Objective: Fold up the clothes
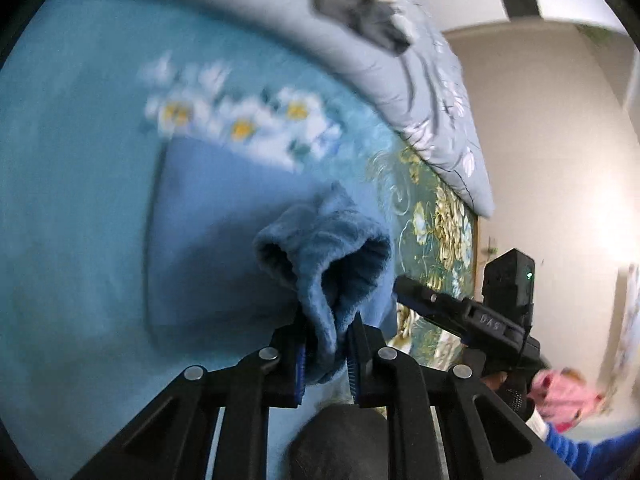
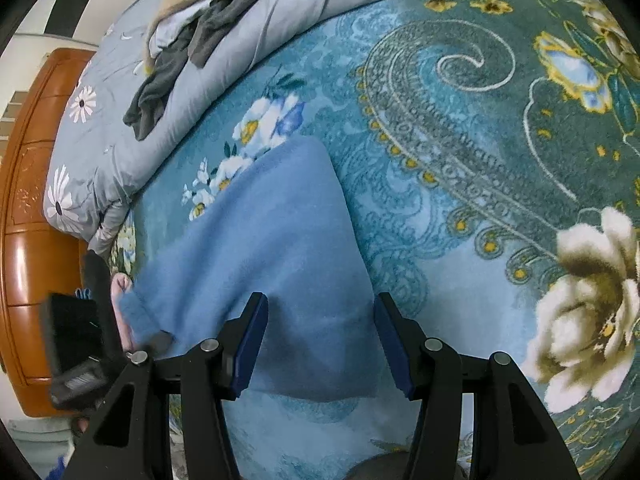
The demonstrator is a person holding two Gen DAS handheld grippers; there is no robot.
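A blue fleece garment (image 2: 272,240) lies spread on a teal floral blanket (image 2: 460,140). My left gripper (image 1: 328,344) is shut on a bunched fold of the garment (image 1: 324,256) and lifts it off the blanket. My right gripper (image 2: 320,344) is open, its jaws wide apart over the garment's near edge, holding nothing. The right gripper also shows in the left wrist view (image 1: 404,286), close beside the lifted fold. The left gripper shows blurred at the left edge of the right wrist view (image 2: 156,340).
A grey-blue flowered quilt (image 2: 132,128) is heaped at the back of the bed with dark grey clothes (image 2: 184,44) on it. A wooden headboard (image 2: 36,208) stands at the left. Something pink (image 1: 560,392) lies at the right in the left wrist view.
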